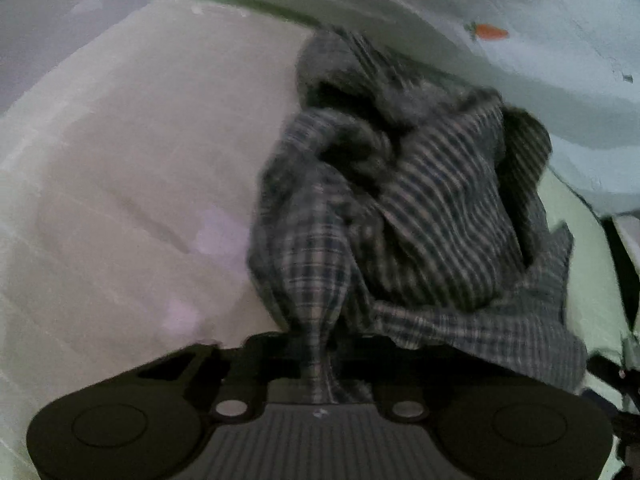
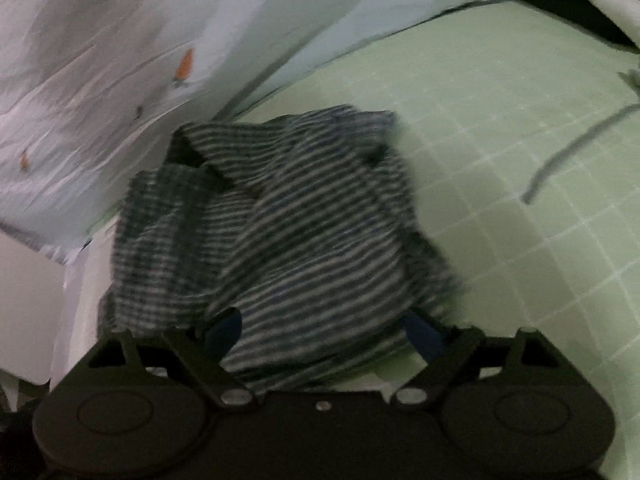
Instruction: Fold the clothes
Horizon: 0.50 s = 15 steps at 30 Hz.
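One garment is in play here, a dark plaid shirt, and it sits bunched in a loose heap on the pale green grid-lined bedsheet, pressed up against the light blue quilt with small carrot prints that rises behind it. You already have it by one end: your left gripper is clenched on a twisted neck of the cloth, which funnels down tightly between the jaws, so that grip looks secure but gathers several layers at once. Your right gripper stands spread wide, its blue-padded fingers on either side of the near fold of the shirt, with cloth lying between them but nothing pinched. Judge the fabric as thin woven cotton: light, limp, with no stiffness to hold a shape, and likely to sag and drag wherever you lift it. It should not slip much from the pads, yet a bunched pinch will carry hidden layers along. You would do better to find a single edge, a hem or a shoulder seam, with the right gripper, well apart from the left one's hold, so the two can pull the shirt flat between them. Both views are blurred, so you cannot tell collar from hem in the heap. Off to the right a grey cord lies on the sheet, apart from the shirt.
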Available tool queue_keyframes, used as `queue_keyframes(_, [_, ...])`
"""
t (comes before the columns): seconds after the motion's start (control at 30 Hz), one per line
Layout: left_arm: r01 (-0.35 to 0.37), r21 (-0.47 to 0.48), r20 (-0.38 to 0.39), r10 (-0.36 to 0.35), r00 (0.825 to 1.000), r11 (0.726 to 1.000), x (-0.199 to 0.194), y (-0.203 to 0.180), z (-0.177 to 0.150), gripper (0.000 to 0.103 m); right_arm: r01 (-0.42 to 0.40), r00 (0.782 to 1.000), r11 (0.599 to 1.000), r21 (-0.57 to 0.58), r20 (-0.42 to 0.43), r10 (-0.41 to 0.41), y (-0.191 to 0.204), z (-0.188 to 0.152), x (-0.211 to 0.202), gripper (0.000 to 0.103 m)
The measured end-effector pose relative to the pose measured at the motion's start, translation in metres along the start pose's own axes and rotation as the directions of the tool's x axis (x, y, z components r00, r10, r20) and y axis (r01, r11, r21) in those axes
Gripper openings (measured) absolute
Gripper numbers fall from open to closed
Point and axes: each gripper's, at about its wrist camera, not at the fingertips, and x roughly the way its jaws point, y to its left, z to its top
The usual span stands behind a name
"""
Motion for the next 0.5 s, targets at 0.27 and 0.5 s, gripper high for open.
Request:
queue_keyframes(0.27, [-0.291,-0.002,0.169,0.287,0.943,0.957,-0.018,0.082,0.067,0.01,0.064,0.998,0.998,-0.012,0.011,-0.064,-0.006,0.007,-0.001,0.09])
queue_keyframes(0.5, [-0.264,-0.104,0.223,0.281,0.934,0.959,-0.036,0.096,0.077,0.061,0.094,0.996,0.993,-0.069,0.015,-0.093,0.009,0.024,0.017,0.091])
